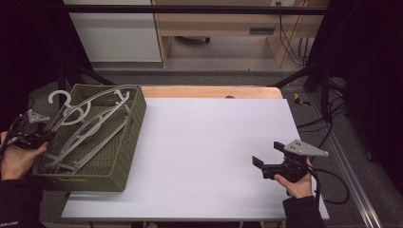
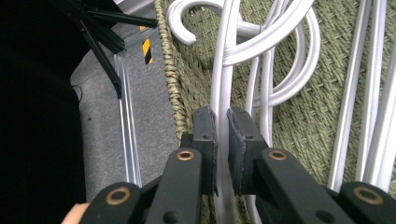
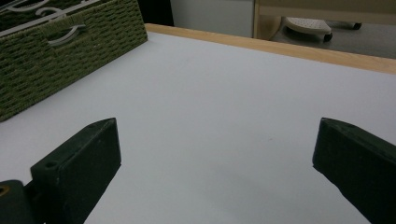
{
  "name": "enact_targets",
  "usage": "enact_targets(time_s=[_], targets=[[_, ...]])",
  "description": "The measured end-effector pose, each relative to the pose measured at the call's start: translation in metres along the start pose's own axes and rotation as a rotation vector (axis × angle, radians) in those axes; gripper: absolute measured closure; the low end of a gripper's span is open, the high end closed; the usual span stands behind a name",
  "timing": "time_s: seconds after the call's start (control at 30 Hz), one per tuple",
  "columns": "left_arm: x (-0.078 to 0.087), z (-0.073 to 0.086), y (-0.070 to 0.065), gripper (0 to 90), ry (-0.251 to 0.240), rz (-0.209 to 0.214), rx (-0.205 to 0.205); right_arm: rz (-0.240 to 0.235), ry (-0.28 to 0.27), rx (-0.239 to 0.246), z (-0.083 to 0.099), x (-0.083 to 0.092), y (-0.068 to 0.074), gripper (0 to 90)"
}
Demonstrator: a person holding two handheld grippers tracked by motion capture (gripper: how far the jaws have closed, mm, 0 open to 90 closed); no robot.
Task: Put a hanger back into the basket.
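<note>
Clamping one white hanger (image 2: 223, 88) inside green basket (image 1: 124, 142) at table's nine o'clock, left gripper (image 2: 222, 126) risked snagging tangled neighbours, we judged; right gripper (image 1: 268, 159), jaws apart, hovered at four o'clock.

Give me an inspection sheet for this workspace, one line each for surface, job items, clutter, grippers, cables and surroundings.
Surface: white table top, wooden strip along the far edge.
Job's things: white hangers piled in a green woven basket at the table's left.
Clutter: nothing seen.
Grippers: left hand-held gripper shut on a hanger bar; right hand-held gripper open over bare table.
Cables: black cable trails from the right one.
Surroundings: dark frame bars, wooden furniture behind.
</note>
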State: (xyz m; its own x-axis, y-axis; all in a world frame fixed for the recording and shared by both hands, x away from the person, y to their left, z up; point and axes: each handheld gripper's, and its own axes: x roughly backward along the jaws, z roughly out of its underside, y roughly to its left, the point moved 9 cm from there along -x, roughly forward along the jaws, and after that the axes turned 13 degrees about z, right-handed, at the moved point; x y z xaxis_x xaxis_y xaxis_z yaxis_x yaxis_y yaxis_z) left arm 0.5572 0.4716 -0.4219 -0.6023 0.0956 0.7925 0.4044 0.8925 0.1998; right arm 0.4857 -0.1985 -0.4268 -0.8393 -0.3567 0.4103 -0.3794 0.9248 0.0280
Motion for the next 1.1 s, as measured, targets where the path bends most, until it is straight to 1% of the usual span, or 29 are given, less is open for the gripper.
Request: enact_targets(time_s=[0.07, 0.13, 0.17, 0.2, 0.23, 0.3, 0.4, 0.5, 0.53, 0.63, 0.67, 0.73, 0.77, 0.8, 0.83, 0.87, 0.93, 0.97, 1.03, 1.07, 1.1], targets=[[0.0, 0.001, 0.001, 82.4, 0.003, -0.006, 0.001, 0.002, 0.002, 0.007, 0.0, 0.0, 0.0, 1.3], [-0.001, 0.002, 0.002, 82.4, 0.01, -0.02, 0.0, 0.0, 0.002, 0.004, 0.0, 0.0, 0.0, 1.4], [-0.002, 0.003, 0.002, 82.4, 0.015, -0.02, 0.004, 0.001, 0.0, 0.001, 0.0, 0.0, 0.0, 1.4], [-0.003, 0.003, 0.0, 82.4, 0.016, -0.025, -0.005, 0.003, 0.002, 0.006, 0.0, 0.0, -0.001, 1.4], [-0.004, 0.002, -0.002, 82.4, 0.017, -0.021, -0.012, 0.003, 0.001, 0.006, 0.0, 0.0, -0.001, 1.4], [-0.006, 0.003, -0.005, 82.4, 0.024, -0.033, -0.013, -0.002, 0.0, -0.002, 0.0, 0.0, 0.0, 1.3], [-0.008, 0.006, -0.006, 82.3, 0.019, -0.021, -0.001, 0.002, 0.004, 0.007, 0.001, 0.0, 0.0, 1.4], [-0.012, 0.008, -0.006, 82.3, 0.023, -0.031, -0.012, 0.002, 0.005, 0.006, 0.001, 0.0, 0.0, 1.3], [-0.013, 0.009, -0.006, 82.3, 0.031, -0.03, -0.012, 0.003, 0.004, 0.006, 0.001, 0.0, 0.0, 1.4], [-0.016, 0.01, -0.008, 82.3, 0.049, -0.039, -0.024, 0.002, 0.002, 0.006, 0.001, 0.0, 0.0, 1.4], [-0.017, 0.01, -0.01, 82.3, 0.065, -0.046, -0.036, 0.004, 0.003, 0.006, 0.001, 0.0, 0.0, 1.4], [-0.017, 0.01, -0.013, 82.3, 0.08, -0.06, -0.052, 0.006, 0.001, 0.004, 0.0, 0.0, -0.001, 1.3], [-0.017, 0.009, -0.014, 82.3, 0.078, -0.067, -0.059, 0.005, 0.0, 0.001, 0.0, 0.0, -0.001, 1.3], [-0.017, 0.009, -0.016, 82.2, 0.089, -0.063, -0.064, 0.005, -0.001, 0.002, 0.0, 0.0, -0.001, 1.4], [-0.017, 0.009, -0.017, 82.2, 0.088, -0.066, -0.07, 0.004, -0.001, 0.0, 0.0, 0.0, 0.0, 1.3], [-0.017, 0.009, -0.018, 82.0, 0.094, -0.059, -0.079, 0.004, -0.001, 0.0, 0.0, 0.0, 0.0, 1.3], [-0.018, 0.01, -0.023, 81.6, 0.104, -0.019, -0.071, 0.003, 0.001, 0.006, 0.0, 0.0, 0.0, 1.3], [-0.018, 0.009, -0.023, 81.5, 0.102, -0.02, -0.07, 0.003, 0.003, 0.006, 0.0, 0.0, 0.0, 1.3], [-0.017, 0.009, -0.024, 81.4, 0.081, 0.004, -0.043, 0.003, 0.003, 0.007, 0.0, 0.0, 0.0, 1.3], [-0.016, 0.01, -0.025, 81.2, 0.088, 0.035, -0.022, 0.003, 0.0, 0.001, 0.0, 0.0, 0.0, 1.4], [-0.017, 0.011, -0.026, 81.0, 0.092, 0.061, -0.01, 0.002, -0.002, 0.0, 0.0, 0.001, 0.0, 1.3]])
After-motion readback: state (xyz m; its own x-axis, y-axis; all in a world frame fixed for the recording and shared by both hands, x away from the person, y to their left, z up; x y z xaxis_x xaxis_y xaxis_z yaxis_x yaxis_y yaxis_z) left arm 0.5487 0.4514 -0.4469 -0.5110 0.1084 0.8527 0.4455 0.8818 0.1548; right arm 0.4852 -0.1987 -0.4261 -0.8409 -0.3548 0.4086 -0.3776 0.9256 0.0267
